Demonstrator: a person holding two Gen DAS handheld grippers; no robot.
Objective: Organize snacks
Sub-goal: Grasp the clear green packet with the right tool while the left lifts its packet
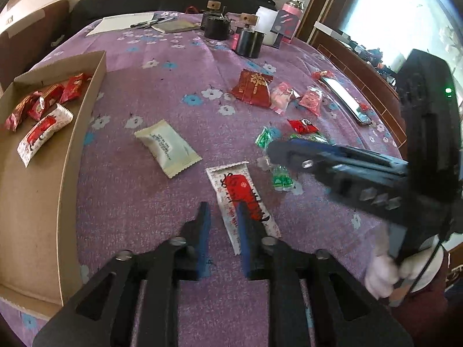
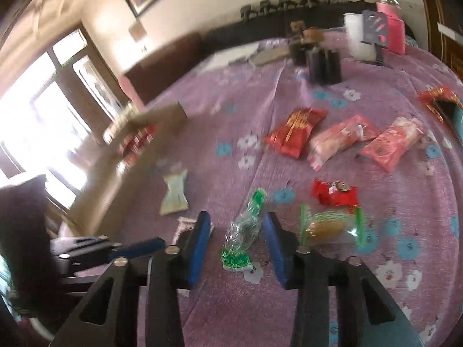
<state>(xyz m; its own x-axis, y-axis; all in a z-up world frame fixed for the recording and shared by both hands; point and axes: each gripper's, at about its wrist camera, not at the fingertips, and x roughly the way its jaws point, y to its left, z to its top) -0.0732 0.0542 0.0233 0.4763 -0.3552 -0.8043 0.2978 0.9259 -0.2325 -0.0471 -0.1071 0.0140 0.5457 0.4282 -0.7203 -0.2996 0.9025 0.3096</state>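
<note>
Between the spread fingers of the right gripper (image 2: pixel 235 241) lies a green candy (image 2: pixel 246 228), its length running forward. Left gripper (image 1: pixel 224 222), also parted, hangs over a white-and-red packet (image 1: pixel 241 199); box (image 1: pixel 72 150) sits left.

Far ahead of my jaws, on the purple flowered cloth (image 1: pixel 162 202), stand black jars (image 1: pixel 249 42), a pink flask (image 1: pixel 292 14), a notebook (image 1: pixel 173 26) and white paper (image 1: pixel 124 23). Right of them lies a phone (image 1: pixel 347 99).
</note>
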